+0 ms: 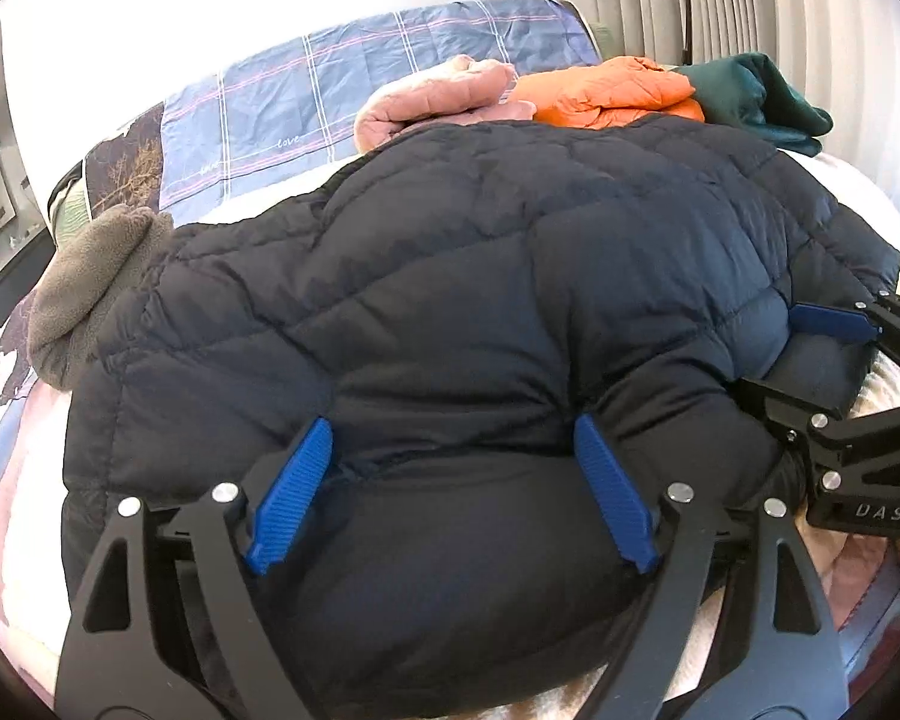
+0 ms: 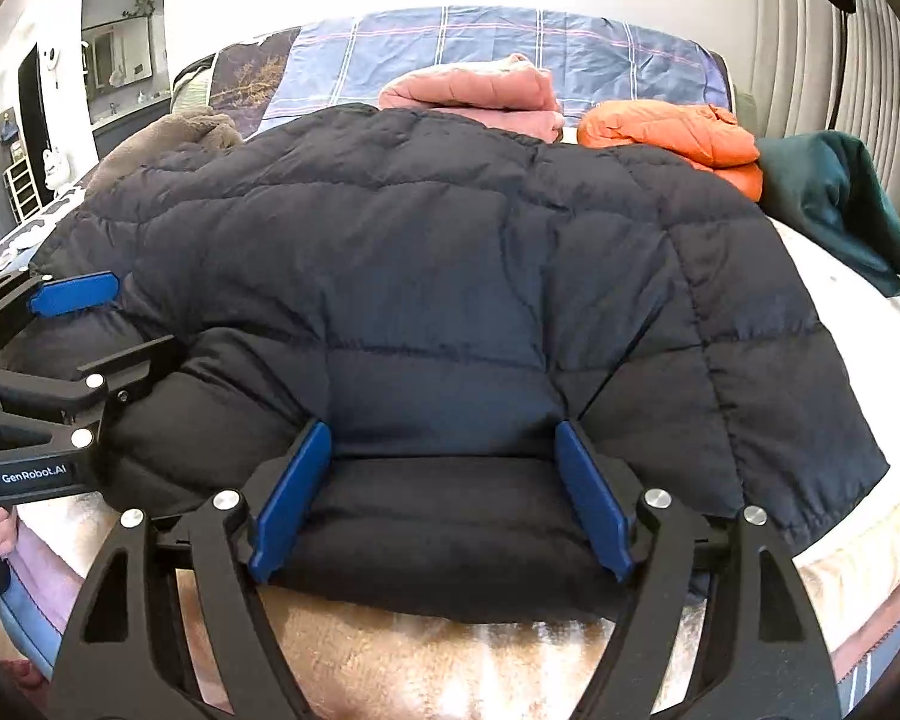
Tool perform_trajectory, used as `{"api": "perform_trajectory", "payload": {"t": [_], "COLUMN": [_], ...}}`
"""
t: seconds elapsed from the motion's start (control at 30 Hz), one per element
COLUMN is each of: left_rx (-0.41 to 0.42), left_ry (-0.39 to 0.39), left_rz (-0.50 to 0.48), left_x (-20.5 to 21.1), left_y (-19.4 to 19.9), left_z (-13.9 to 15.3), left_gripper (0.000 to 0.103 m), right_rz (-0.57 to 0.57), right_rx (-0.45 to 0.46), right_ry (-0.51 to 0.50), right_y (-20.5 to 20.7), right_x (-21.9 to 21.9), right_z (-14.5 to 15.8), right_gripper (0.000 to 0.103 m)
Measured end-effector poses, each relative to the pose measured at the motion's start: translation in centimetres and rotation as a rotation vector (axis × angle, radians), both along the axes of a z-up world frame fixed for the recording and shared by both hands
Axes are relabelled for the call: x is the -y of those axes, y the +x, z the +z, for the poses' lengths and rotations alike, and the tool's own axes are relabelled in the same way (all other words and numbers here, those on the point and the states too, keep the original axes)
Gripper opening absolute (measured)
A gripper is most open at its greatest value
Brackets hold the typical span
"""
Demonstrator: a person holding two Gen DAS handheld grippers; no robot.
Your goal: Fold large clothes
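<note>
A large dark navy quilted puffer jacket point(image 1: 450, 276) lies spread on the bed, and it also fills the right wrist view point(image 2: 426, 264). My left gripper point(image 1: 450, 492) has its jaws wide, with the jacket's thick near edge bulging between the blue pads point(image 1: 294, 486). My right gripper point(image 2: 444, 498) stands the same way on the near edge further right, blue pads point(image 2: 591, 492) either side of a fold of fabric. Each gripper shows in the other's view: the right one point(image 1: 834, 360), the left one point(image 2: 72, 330). Whether the pads press the fabric is unclear.
Behind the jacket lie a folded pink garment point(image 2: 480, 93), an orange puffer point(image 2: 672, 132) and a dark green garment point(image 2: 834, 204). A grey fleece piece point(image 1: 90, 282) sits at the jacket's left. A blue plaid cover point(image 1: 330, 96) lies at the headboard end. A beige blanket point(image 2: 450, 660) is at the near edge.
</note>
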State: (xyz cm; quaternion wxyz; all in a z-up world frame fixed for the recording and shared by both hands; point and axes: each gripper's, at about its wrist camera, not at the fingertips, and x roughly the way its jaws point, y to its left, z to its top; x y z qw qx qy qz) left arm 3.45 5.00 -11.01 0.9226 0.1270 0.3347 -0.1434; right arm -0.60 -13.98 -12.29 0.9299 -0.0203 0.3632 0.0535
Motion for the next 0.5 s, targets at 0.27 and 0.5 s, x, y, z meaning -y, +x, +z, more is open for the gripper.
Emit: {"api": "perform_trajectory", "payload": {"t": [0.27,0.5], "left_rx": [-0.004,0.099], "left_ry": [-0.025,-0.134], "left_rz": [-0.002,0.020], "left_x": [-0.5,-5.0], "left_y": [-0.1,-2.3], "left_z": [0.5,5.9], "left_gripper": [0.085,0.089], "right_rz": [0.020,0.070], "right_rx": [-0.022,0.079], "right_ry": [0.029,0.111], "right_y": [-0.1,0.5], "right_x": [0.9,1.2], "right_z": [1.3,7.4], "right_gripper": [0.078,0.078]}}
